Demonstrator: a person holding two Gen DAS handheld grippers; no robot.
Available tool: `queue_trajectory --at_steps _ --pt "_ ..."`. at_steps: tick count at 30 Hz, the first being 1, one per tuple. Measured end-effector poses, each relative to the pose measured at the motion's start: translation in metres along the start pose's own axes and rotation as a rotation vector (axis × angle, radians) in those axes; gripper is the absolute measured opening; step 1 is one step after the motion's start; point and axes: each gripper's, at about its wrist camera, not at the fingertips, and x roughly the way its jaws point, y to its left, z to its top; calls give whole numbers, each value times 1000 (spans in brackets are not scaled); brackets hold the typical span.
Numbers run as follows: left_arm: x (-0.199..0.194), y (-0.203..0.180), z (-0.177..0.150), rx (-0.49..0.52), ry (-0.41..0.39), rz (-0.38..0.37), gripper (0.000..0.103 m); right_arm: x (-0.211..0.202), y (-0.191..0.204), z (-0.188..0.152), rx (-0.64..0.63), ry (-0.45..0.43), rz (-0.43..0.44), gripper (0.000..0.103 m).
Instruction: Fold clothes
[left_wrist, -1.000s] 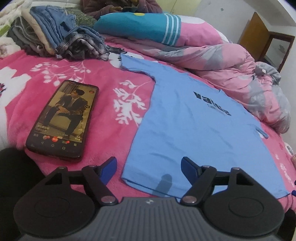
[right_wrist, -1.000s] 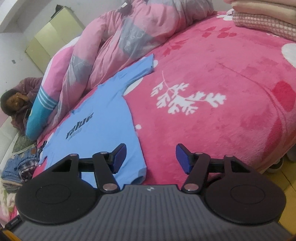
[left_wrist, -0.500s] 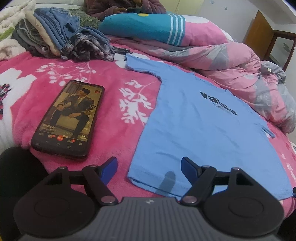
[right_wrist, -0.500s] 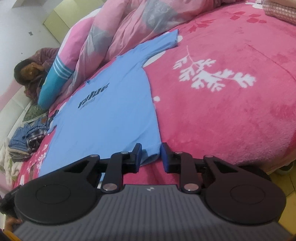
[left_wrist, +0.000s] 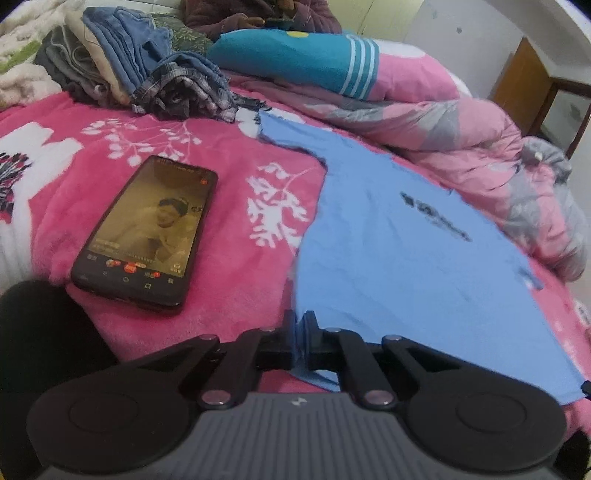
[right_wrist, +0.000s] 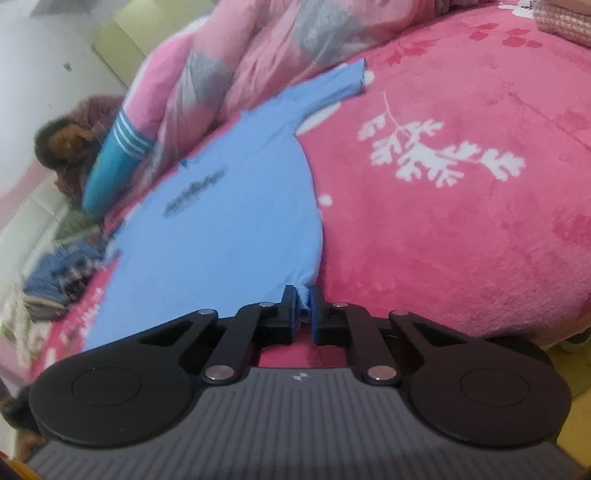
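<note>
Pink blanket (right_wrist: 461, 229) lies bare beside claw-pinched T-shirt (right_wrist: 229, 236) hem.

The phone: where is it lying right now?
In the left wrist view, the phone lies screen-up on the pink blanket, left of the blue T-shirt and nearer the camera than the pile of folded clothes.

Black linkages, blue-padded jaws, ribbed grey housing

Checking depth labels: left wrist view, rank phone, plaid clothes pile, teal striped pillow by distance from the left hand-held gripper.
From the left hand-held gripper:
1. phone, nearest, front left on the pink blanket.
2. plaid clothes pile, farther back, left.
3. teal striped pillow, farthest, behind the pile, toward centre.
</note>
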Motion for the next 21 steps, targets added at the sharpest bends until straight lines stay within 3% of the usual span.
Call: queue_trajectory --at_steps 14,21 --pt "-34 7 23 -44 13 -84 3 -34 2 11 81 -55 86 5" --pt "-17 9 9 -3 92 -54 3 -22 -10 3 92 7 19 5"
